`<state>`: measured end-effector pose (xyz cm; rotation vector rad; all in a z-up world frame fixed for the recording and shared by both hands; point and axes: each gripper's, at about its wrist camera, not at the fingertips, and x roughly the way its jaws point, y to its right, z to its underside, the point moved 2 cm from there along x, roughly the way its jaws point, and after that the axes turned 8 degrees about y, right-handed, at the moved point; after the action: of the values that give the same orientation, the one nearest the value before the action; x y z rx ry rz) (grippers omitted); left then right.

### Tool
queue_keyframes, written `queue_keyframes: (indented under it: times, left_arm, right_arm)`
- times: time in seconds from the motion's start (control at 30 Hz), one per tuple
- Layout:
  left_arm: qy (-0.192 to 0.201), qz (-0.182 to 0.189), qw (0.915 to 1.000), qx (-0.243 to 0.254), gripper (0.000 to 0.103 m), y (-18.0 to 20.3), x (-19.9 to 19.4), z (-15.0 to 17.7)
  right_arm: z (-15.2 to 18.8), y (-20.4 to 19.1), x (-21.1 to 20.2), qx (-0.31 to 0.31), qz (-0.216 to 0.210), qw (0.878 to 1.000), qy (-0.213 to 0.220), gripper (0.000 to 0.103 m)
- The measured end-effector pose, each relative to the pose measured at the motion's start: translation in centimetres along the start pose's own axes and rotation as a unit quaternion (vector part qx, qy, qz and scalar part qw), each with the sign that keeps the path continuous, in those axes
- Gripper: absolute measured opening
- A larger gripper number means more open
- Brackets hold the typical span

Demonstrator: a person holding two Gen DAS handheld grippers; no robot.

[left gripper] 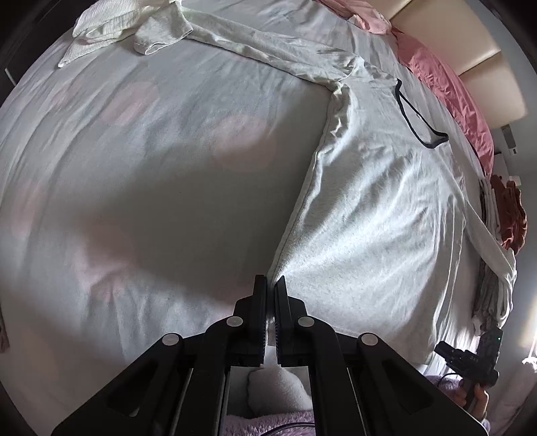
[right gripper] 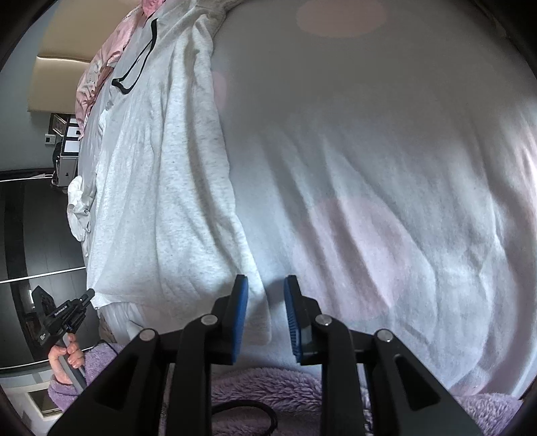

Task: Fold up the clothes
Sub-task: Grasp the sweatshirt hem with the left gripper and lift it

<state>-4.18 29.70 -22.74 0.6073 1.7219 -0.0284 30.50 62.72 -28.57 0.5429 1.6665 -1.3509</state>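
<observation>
Both tools I see over the bed (left gripper: 134, 167): my left hand-held gripper (left gripper: 270, 285) is clamped on the near hem corner of the grey sweatshirt (left gripper: 369, 201), my right hand-held gripper (right gripper: 265, 285) parted around its other hem corner.

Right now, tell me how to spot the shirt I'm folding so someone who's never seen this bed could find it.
Start at the big white bed cover. Spread flat along its side nearest the pink pillows lies the pale grey long-sleeved shirt. Unlike the white crumpled garment at the far corner, it has a dark navy neckline.
</observation>
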Motion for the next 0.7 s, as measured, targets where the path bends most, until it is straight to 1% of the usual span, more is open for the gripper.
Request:
queue_keyframes:
  times: [0.07, 0.13, 0.17, 0.2, 0.23, 0.3, 0.37, 0.43, 0.5, 0.57, 0.6, 0.67, 0.7]
  left_arm:
    - [0.004, 0.000, 1.0000, 0.000, 0.004, 0.0, 0.1, -0.1]
    - [0.017, 0.002, 0.9997, -0.017, 0.004, -0.6, 0.2, -0.6]
    - [0.025, 0.002, 0.9993, -0.027, 0.004, -0.9, 0.1, -0.8]
    - [0.032, 0.002, 0.9990, -0.032, 0.004, -1.1, 0.0, -0.9]
    - [0.038, 0.002, 0.9986, -0.037, 0.004, -1.3, -0.1, -1.0]
    - [0.050, -0.005, 0.9980, -0.037, 0.004, -1.3, -0.4, -1.1]
    - [0.057, -0.013, 0.9976, -0.036, 0.004, -1.3, -0.3, -1.2]
    - [0.068, -0.023, 0.9963, -0.047, 0.004, -1.8, -0.4, -1.5]
    - [0.083, -0.038, 0.9936, -0.067, 0.004, -2.8, -0.6, -1.8]
    - [0.095, -0.051, 0.9905, -0.086, 0.004, -3.9, -0.6, -2.1]
    - [0.093, -0.052, 0.9901, -0.092, 0.004, -4.2, -0.5, -2.2]
    - [0.090, -0.055, 0.9897, -0.096, 0.004, -4.4, -0.1, -2.4]
    - [0.089, -0.057, 0.9897, -0.096, 0.004, -4.4, 0.1, -2.5]
  right_arm:
    - [0.2, -0.2, 0.7, -0.002, -0.008, 1.000, -0.018, 0.022]
    - [0.3, -0.8, 1.1, -0.012, -0.006, 1.000, -0.018, 0.022]
    - [0.2, -1.2, 0.7, -0.027, 0.001, 1.000, 0.003, 0.019]
    - [0.2, -1.6, 0.1, -0.043, 0.016, 0.999, 0.020, 0.012]
    - [0.3, -2.0, -0.5, -0.060, 0.031, 0.997, 0.036, 0.010]
    - [0.3, -3.4, -1.5, -0.092, 0.018, 0.994, 0.058, 0.009]
    - [0.7, -4.8, -1.3, -0.120, 0.000, 0.991, 0.050, 0.005]
    - [1.0, -6.0, -0.4, -0.137, 0.002, 0.990, 0.039, 0.005]
    - [0.9, -5.5, -0.2, -0.128, 0.023, 0.990, 0.050, 0.006]
    - [0.1, -3.8, -0.9, -0.099, 0.024, 0.992, 0.075, 0.009]
    - [-0.2, -2.9, -1.4, -0.077, 0.020, 0.993, 0.084, 0.010]
    - [-0.8, -0.9, -2.0, -0.031, 0.013, 0.995, 0.092, 0.014]
    - [-0.9, 0.0, -2.0, -0.013, 0.010, 0.996, 0.086, 0.014]
